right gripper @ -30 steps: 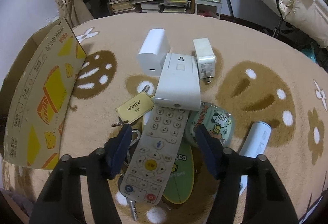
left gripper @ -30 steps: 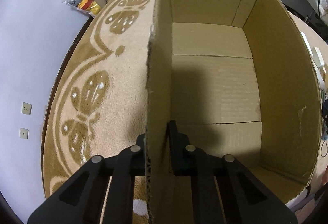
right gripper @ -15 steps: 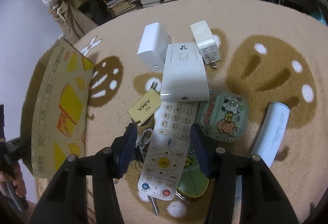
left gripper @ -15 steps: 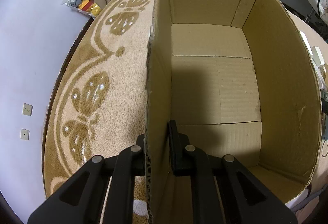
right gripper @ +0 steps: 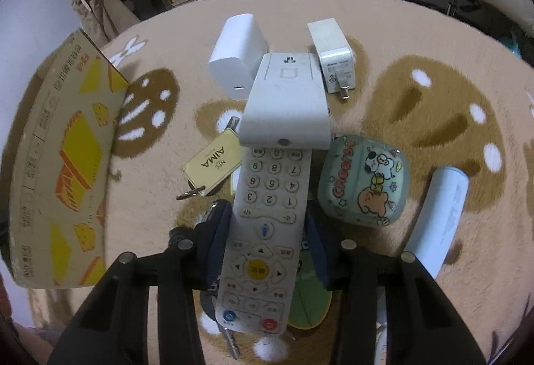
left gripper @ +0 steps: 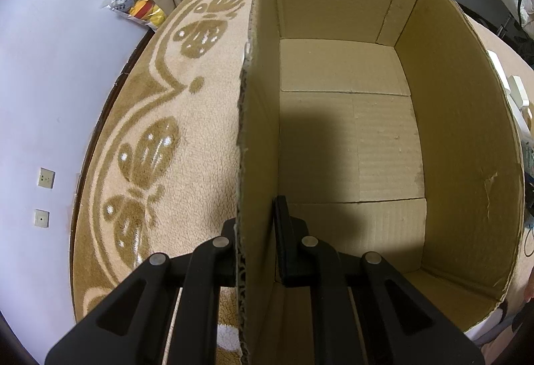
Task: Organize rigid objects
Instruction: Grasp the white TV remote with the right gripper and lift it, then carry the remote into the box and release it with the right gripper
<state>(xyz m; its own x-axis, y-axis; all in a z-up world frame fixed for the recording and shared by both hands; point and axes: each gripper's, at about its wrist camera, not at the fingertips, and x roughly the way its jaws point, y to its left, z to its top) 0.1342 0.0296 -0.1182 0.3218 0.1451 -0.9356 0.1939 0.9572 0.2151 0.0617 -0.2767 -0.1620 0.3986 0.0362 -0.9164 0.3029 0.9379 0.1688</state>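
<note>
A: Where's the remote control [right gripper: 267,231]?

B: On the rug [right gripper: 417,118], its long axis running six to twelve o'clock, right between the fingers of the right gripper [right gripper: 265,251]. Its far end is tucked under a white wedge-shaped device [right gripper: 287,104].

A: Gripped?

B: The jaws are closing on its flanks at nine and three; I can't tell that both pads press yet.

A: And the left gripper [left gripper: 257,251]?

B: Pinched shut on the cardboard box [left gripper: 460,131] wall, holding it steady. The box lies at nine o'clock from the remote, so I'd judge the right hand nearer.
</note>
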